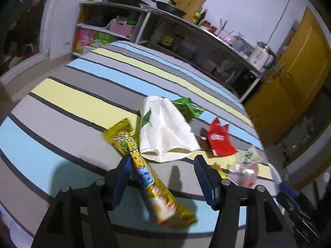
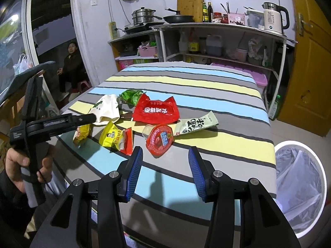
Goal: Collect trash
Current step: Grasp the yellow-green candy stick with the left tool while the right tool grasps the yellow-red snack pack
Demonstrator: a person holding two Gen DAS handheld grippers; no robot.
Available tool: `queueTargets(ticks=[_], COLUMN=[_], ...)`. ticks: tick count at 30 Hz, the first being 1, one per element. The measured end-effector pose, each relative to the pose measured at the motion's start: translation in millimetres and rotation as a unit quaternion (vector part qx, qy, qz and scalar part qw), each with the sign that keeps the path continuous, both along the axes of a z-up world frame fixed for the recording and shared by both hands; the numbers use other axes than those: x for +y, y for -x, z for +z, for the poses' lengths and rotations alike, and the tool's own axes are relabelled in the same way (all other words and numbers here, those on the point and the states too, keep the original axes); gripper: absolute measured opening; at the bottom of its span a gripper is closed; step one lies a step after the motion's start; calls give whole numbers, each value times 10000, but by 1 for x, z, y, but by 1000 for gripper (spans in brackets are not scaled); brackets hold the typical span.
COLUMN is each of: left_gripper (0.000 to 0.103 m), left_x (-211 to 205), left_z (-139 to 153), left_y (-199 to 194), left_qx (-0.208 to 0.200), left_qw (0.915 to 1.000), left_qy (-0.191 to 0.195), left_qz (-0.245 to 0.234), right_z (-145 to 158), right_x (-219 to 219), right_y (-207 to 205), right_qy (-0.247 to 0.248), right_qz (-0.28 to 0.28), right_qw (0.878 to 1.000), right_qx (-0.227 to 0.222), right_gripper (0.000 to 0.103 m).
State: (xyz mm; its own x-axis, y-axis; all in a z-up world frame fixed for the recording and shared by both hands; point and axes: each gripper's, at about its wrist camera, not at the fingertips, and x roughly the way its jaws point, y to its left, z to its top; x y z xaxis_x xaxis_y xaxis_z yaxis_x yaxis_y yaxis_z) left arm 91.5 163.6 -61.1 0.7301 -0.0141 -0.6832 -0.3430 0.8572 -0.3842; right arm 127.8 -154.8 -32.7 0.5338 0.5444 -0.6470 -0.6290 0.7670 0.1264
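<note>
A long yellow snack wrapper (image 1: 144, 171) lies on the striped table (image 1: 68, 103) between the jaws of my left gripper (image 1: 163, 169), close to the left pad; the jaws stand wide and do not press it. Beyond it are a white bag (image 1: 165, 130), a green wrapper (image 1: 188, 109) and a red wrapper (image 1: 219, 138). My right gripper (image 2: 165, 150) is open and holds nothing. Just ahead of it sits a red-lidded jelly cup (image 2: 159, 139). Around the cup lie a yellow packet (image 2: 112, 137), the red wrapper (image 2: 155, 109) and a pale green wrapper (image 2: 196, 124).
A white round bin (image 2: 298, 165) with a clear liner stands on the floor right of the table. Kitchen shelves (image 2: 217, 41) with pots and a kettle line the far wall. A person (image 2: 70, 68) sits in the doorway at left. A yellow door (image 2: 310, 62) is at right.
</note>
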Motion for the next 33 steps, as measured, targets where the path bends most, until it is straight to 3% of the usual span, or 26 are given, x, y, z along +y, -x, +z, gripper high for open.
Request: queueTargets(ticks=[3,5,9,12,24,33], left_gripper=[61,54,21,13,9,9], left_x=[-4,-6,-7,-2,15,22], left_z=[-5,-7,-9,-9,0,3], left_y=[-5,-6,-4,2,40,46], left_qx=[111,165,317,301,-75,-272], left_qw=[9998,9992,9965,9966,9976,9975], left_qy=[-145,-351,-763,-758,-685,-628], left_qz=[62,75,106,90,2,-159], right_z=[0,0,2,4,-13,-37], right_x=[0,-1,4,13,85,123], right_y=[0,-1,-1,3,5,-10], right_qy=[10,11,-42,-59,299,602], right_qz=[8,3,60,193,839,924], right_qw=[10000,10000,10000,9998,9960,9937], right_qx=[-7,-9,-25,-84,-44,193], right_gripper=[47,47,47,47,47,47])
